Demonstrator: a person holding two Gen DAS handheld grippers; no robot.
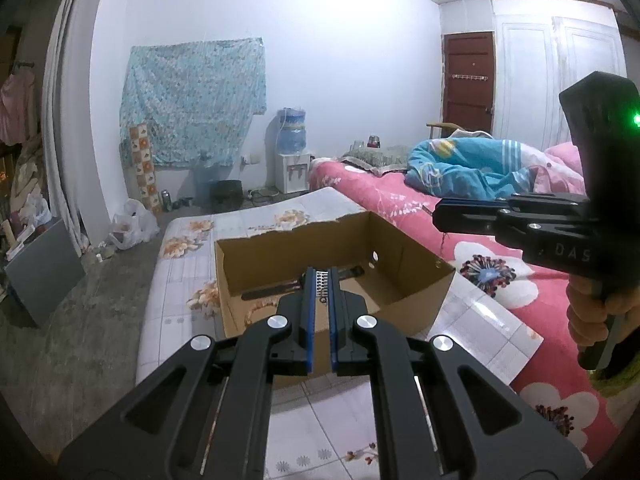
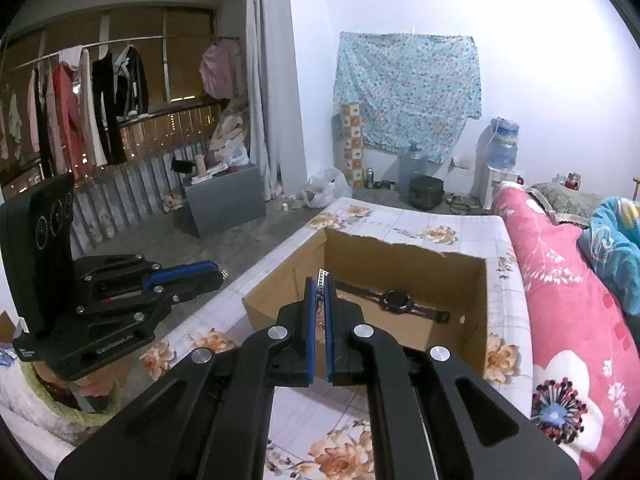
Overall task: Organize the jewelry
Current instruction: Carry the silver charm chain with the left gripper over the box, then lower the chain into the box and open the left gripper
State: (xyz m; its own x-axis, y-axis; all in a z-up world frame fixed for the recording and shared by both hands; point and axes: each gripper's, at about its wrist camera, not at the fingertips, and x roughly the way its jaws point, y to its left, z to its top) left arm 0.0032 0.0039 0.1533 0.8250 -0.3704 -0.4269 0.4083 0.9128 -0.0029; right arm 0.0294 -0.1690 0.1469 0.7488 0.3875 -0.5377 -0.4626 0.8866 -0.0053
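Note:
An open cardboard box stands on a floral-tiled low table. A black wristwatch lies on the box floor; its strap shows in the left wrist view. My left gripper is shut on a silver rhinestone bracelet just above the box. My right gripper is shut on a silver rhinestone piece over the box's near wall. Each gripper shows in the other's view: the right one, the left one.
A bed with a pink floral cover lies right of the table, with a blue quilt on it. A grey cabinet, plastic bags, a water dispenser and a clothes rail stand farther off.

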